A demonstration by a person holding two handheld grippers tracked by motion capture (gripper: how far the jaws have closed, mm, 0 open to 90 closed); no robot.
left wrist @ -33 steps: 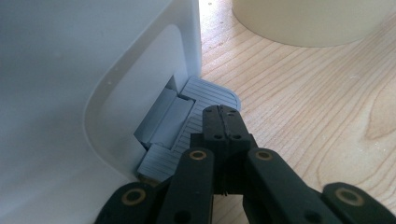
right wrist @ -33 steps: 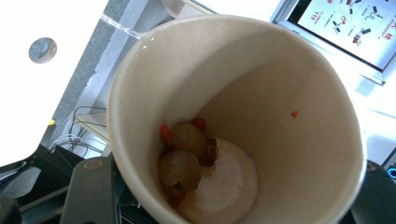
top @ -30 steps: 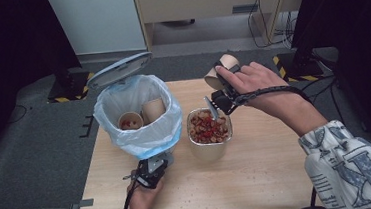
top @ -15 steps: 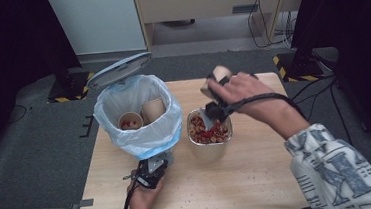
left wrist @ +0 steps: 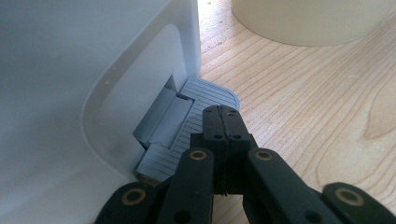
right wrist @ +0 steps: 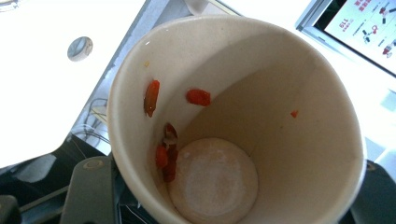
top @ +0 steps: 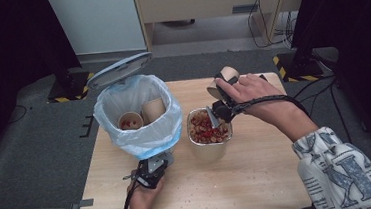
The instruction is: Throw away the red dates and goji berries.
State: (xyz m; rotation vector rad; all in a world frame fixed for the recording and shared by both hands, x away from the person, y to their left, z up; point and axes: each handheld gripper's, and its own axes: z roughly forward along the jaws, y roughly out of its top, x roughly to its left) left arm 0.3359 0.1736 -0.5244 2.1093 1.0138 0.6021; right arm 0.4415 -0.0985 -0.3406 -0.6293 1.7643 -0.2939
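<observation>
Right tool (top: 222, 109) grips a tipped paper cup (top: 223, 77) at frame centre-right, the bin (top: 139, 113) lying left; left tool (top: 151, 170), closed, presses the pedal (left wrist: 205, 100).

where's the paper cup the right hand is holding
High view: the paper cup is in the right gripper, tipped over the far rim of the food bowl, right of the bin.

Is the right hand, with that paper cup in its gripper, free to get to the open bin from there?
Probably yes. The right gripper holds the paper cup above the food container, the bin sits just beside it with its lid up, and nothing stands between.
</observation>
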